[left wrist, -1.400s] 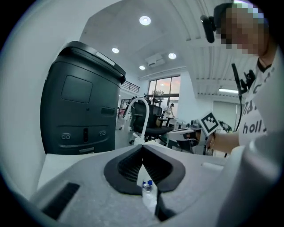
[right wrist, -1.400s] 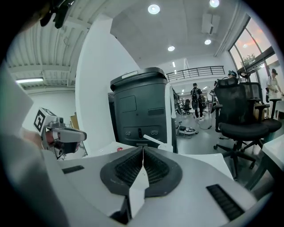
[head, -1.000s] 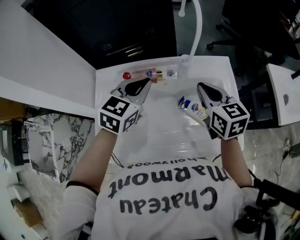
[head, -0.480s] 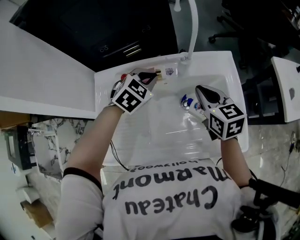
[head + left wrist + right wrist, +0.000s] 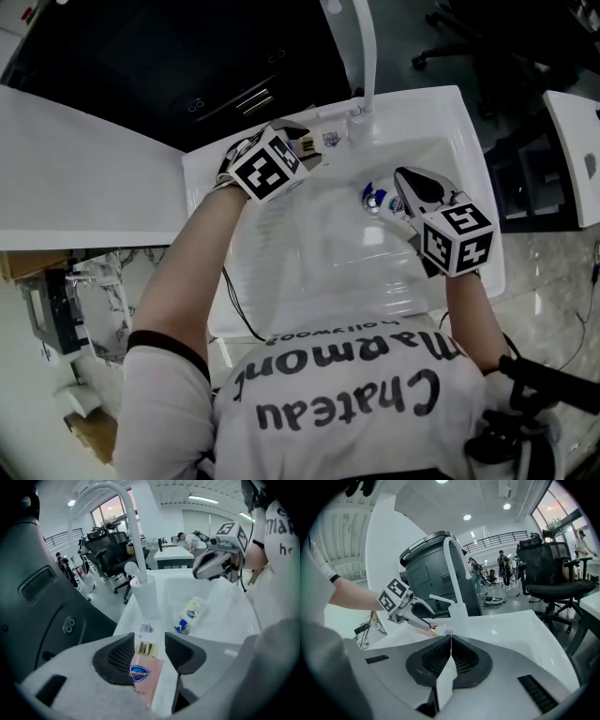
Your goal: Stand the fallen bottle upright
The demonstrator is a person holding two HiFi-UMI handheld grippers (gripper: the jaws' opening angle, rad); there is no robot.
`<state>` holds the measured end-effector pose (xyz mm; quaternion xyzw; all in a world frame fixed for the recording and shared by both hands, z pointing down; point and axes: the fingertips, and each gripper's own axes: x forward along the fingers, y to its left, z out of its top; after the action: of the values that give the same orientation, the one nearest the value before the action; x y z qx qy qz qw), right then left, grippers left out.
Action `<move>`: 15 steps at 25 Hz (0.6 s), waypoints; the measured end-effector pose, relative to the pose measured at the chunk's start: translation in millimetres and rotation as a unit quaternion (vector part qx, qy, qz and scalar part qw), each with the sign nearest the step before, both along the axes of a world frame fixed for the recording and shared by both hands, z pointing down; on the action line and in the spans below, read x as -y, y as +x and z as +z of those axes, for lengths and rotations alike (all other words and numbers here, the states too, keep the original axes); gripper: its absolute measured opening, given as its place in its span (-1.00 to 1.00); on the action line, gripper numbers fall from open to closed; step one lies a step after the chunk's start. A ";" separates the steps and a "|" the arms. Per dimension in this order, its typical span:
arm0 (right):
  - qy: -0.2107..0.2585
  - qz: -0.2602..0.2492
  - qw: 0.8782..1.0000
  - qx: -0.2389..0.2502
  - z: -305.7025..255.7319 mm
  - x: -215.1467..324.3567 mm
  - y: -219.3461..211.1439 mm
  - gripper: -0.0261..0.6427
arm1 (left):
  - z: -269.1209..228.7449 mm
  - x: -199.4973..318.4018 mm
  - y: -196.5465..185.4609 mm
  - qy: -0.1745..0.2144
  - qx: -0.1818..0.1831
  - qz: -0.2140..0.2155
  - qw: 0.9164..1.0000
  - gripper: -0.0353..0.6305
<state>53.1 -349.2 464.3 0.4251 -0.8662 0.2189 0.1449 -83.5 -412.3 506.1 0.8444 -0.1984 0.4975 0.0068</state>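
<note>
A white sink (image 5: 473,202) fills the middle of the head view, its tall curved tap (image 5: 364,56) rising from the back ledge. The left gripper (image 5: 149,641) reaches onto that ledge beside the tap's base, jaws spread apart on either side of the pink bottle (image 5: 146,677). The bottle lies flat on the ledge between them, gold cap pointing toward the tap, with a gap showing at the right jaw. The right gripper (image 5: 450,637) hangs over the basin's right side, jaws pressed together on nothing. Just beside its tips, a white bottle (image 5: 382,200) with a blue cap lies on its side in the basin
</note>
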 end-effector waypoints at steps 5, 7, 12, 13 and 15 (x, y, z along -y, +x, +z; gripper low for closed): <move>-0.009 0.012 1.000 0.010 11.6 2.9 9.7 -0.88 | 18.7 4.8 -0.4 -0.009 0.044 0.025 0.999 -0.27; -0.011 0.014 1.000 0.011 12.3 1.8 10.8 -0.88 | 22.7 7.1 -2.7 -0.002 0.065 0.035 0.997 -0.27; -0.020 0.019 1.000 0.011 17.4 2.4 14.6 -0.88 | 34.6 9.5 -5.4 -0.004 0.109 0.061 0.992 -0.36; -0.021 0.020 1.000 0.012 18.3 3.1 15.4 -0.88 | 37.2 9.3 -5.0 -0.009 0.114 0.065 0.991 -0.36; -0.023 0.023 0.999 0.012 19.6 4.7 16.4 -0.88 | 41.4 8.8 -4.0 -0.018 0.120 0.074 0.990 -0.36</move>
<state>69.5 -353.9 484.0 0.4383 -0.8529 0.2471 0.1388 -87.5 -421.1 547.5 0.7906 -0.1264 0.5979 -0.0389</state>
